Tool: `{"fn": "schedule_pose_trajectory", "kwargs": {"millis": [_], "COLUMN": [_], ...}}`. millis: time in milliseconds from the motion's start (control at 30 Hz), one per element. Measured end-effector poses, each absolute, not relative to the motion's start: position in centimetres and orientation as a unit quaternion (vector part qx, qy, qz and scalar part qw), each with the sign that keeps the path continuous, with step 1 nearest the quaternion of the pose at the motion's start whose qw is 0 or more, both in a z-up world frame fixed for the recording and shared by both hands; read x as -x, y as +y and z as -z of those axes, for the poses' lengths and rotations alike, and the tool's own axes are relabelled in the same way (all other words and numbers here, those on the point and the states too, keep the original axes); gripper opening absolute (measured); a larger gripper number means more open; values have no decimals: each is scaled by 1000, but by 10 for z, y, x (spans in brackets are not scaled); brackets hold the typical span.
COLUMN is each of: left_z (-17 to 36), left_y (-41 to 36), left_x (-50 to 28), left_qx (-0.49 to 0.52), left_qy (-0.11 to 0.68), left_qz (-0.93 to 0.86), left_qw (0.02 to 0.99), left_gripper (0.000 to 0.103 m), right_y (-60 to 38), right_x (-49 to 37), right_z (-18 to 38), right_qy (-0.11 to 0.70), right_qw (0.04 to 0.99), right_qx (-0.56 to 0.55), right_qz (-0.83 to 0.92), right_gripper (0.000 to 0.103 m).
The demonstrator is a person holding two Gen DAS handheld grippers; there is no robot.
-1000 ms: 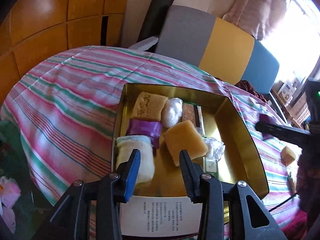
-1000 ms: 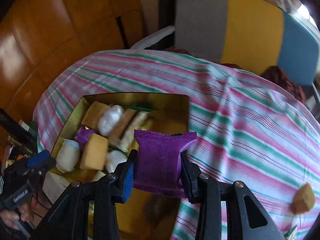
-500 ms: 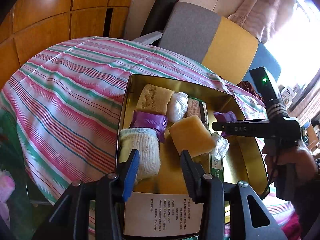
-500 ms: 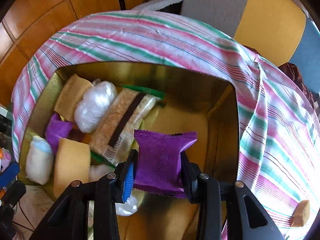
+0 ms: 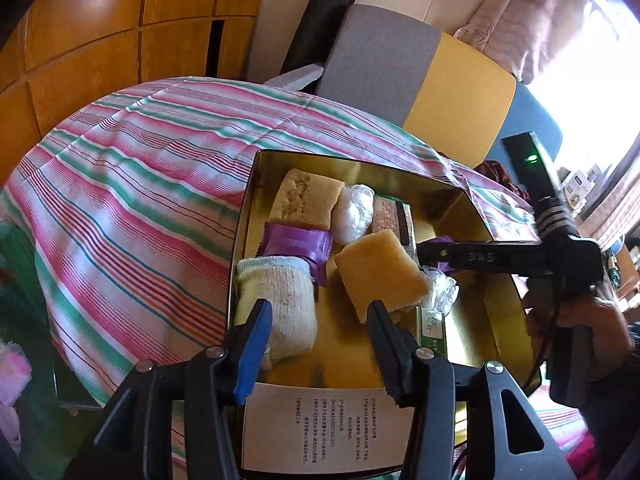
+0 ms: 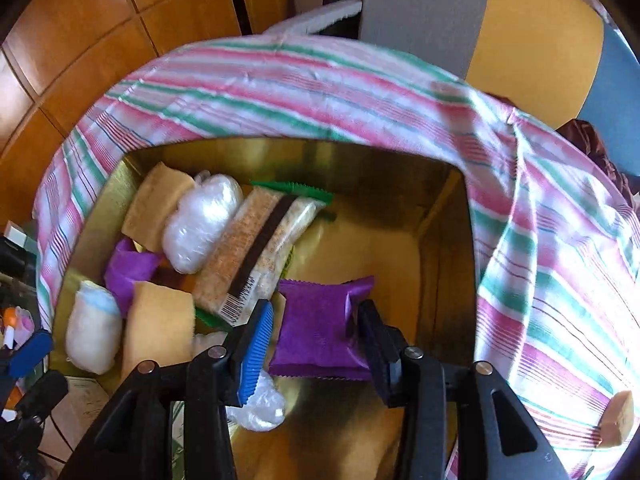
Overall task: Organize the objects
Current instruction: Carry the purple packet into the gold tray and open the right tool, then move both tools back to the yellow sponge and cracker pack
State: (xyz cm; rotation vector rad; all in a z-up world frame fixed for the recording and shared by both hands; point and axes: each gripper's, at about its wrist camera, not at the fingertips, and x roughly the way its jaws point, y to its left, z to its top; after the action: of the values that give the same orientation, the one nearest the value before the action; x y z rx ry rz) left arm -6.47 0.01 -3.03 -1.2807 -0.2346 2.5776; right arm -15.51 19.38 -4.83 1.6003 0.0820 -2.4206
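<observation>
Since half a second ago the right gripper (image 6: 316, 320) has spread its jaws, and the purple packet (image 6: 318, 326) it was clamping now sits loosely between them, a gap showing on the blue-padded side; whether the black finger still touches it on the other side cannot be told. That packet lies low inside the gold tin (image 6: 444, 248), on the bare part of its floor, just beside the long oat bar with the dark stripe (image 6: 256, 256). Left of the bar are a clear-wrapped white lump (image 6: 202, 226), a tan cake (image 6: 154, 208), a second purple wrapper (image 6: 126, 272), a pale rolled cloth (image 6: 92, 328) and a yellow block (image 6: 160, 328). From the left wrist view, the left gripper (image 5: 320, 324) hovers at the tin's near edge with its jaws wide apart and holding nothing, the rolled cloth (image 5: 280, 300) and yellow block (image 5: 380, 276) lying beyond its tips. A printed white card (image 5: 328, 428) rests under the tin's near rim. The tin stands on a worktop draped in a pink, green and white striped cloth (image 5: 132, 184), where one small tan piece (image 6: 618, 416) lies apart at the right.
</observation>
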Motion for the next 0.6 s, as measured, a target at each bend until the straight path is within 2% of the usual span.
{"fn": "schedule_pose_trajectory", "kwargs": {"millis": [600], "left_z": [11], "left_y": [19], "left_x": [50], "left_qx": [405], "left_qy": [-33], "left_qz": [-905], "left_qw": [123], "left_gripper": [50], "right_y": [252], "right_x": [78], "right_z": [2], "right_qy": [-35], "right_qw": [110], "right_qx": [-488], "right_qz": [865], "right_gripper": [44]}}
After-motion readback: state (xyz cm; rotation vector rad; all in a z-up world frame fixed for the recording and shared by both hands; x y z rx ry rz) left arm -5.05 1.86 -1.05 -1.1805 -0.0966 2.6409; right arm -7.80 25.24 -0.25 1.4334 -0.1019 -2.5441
